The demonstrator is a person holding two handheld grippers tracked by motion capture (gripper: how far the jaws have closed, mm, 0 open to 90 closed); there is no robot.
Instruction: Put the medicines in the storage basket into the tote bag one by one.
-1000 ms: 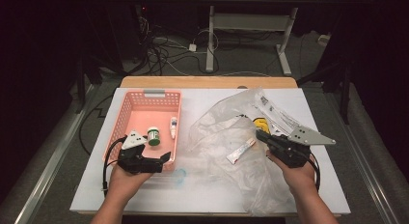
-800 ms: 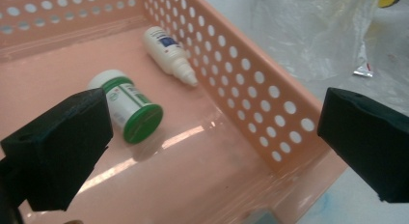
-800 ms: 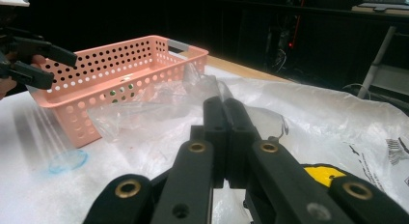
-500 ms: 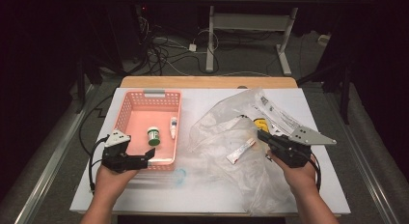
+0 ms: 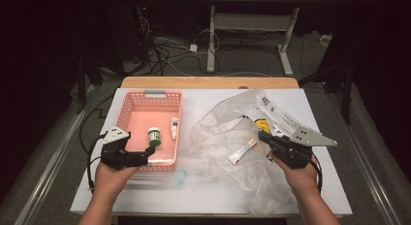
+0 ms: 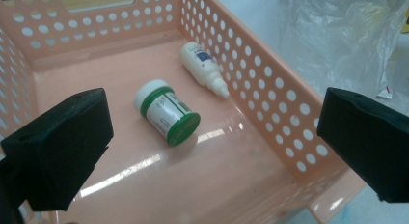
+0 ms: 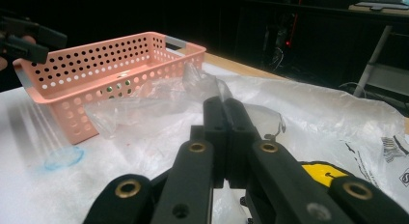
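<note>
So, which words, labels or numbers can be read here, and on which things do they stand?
None can be read.
Green-lidded jar: printed label, too blurred.
White dropper bottle: blue mark, too small.
Clear plastic bag: black print, blurred.
Small tube: red marking, too small.

I look down on a white table (image 5: 203, 196) with a wooden edge (image 5: 208, 82) at its far side; beyond it, a grey floor (image 5: 242, 50) strewn with tangled cables (image 5: 165, 50), a white desk frame (image 5: 252, 26), darkness all around
</note>
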